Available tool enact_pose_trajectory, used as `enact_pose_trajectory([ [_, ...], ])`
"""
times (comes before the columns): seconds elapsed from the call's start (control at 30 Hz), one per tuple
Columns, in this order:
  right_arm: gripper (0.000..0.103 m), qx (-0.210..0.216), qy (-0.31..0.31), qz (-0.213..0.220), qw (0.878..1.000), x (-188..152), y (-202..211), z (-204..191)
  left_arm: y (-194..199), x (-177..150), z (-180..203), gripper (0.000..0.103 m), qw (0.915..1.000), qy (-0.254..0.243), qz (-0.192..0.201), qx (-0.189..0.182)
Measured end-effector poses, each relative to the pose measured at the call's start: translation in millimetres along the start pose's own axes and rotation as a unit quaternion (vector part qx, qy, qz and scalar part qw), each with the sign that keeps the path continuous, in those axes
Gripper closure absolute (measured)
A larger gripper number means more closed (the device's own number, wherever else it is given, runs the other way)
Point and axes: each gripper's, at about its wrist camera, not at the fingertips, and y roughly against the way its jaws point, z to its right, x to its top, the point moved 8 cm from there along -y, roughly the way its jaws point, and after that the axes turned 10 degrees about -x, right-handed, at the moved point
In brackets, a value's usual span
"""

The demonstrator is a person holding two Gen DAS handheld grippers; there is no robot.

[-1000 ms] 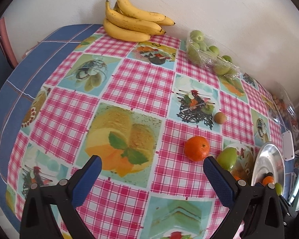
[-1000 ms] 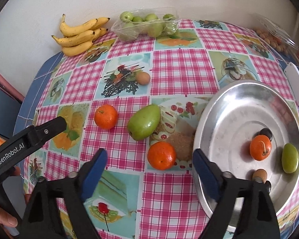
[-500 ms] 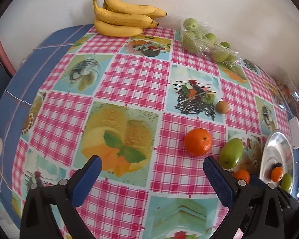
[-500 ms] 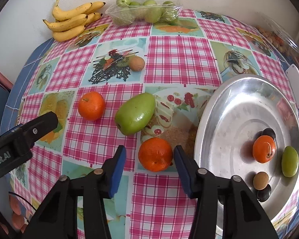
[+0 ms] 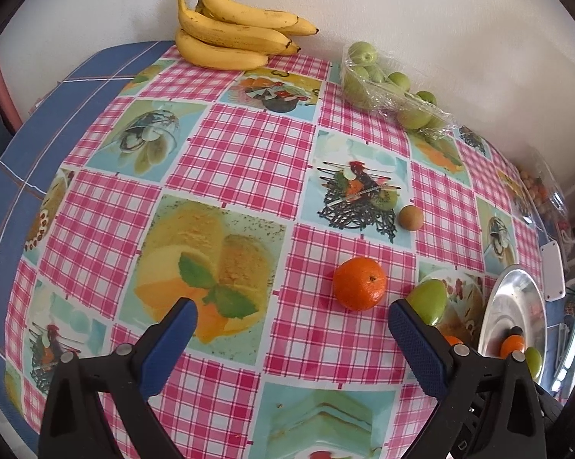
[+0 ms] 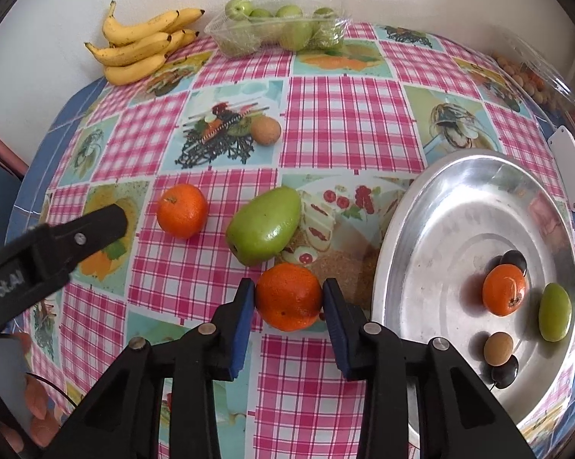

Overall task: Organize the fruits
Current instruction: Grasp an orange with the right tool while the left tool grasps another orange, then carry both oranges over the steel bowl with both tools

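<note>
Left hand-held gripper [image 5: 289, 331]: matte black plastic arms, each tipped with a blue textured pad.
Right hand-held gripper [image 6: 289, 304]: same black arms, blue rectangular pads [image 6: 241, 329].
Screws: round silver pivot pins on each black arm.
Markings: white lettering on the left hand-held gripper's black side, partly cut off.
Cable: thin black wire beside the bare fingers [image 6: 38, 409].
</note>
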Motion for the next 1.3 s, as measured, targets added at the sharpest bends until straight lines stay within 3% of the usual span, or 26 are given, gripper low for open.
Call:
enact_pose_trajectory([
  [0.47,0.065,0.023,-0.017,0.004,1.0,10,2,1,-35,6,27,0.039,0.9991,0.005,-0.024,-0.035],
  [0.7,0.065,0.026,-0.017,-0.001,1.0,10,-1,0,-51,6,30,0.043,0.9988,0.006,-0.032,-0.036],
  [0.73,0.065,0.026,-0.018,-0.002,0.999,10,-1,0,-53,5,31,0.045,0.9987,0.005,-0.034,-0.037],
  [0.77,0.065,0.026,-0.019,-0.003,0.999,10,-2,0,-55,4,32,0.055,0.9986,0.003,-0.037,-0.037],
  [0.83,0.065,0.026,-0.02,-0.004,0.999,10,-3,0,-57,2,34,0.06,0.9983,0.003,-0.039,-0.043],
  [1.3,0.065,0.029,-0.033,0.014,0.999,18,22,4,-22,10,42,0.061,0.9977,0.012,-0.014,-0.065],
])
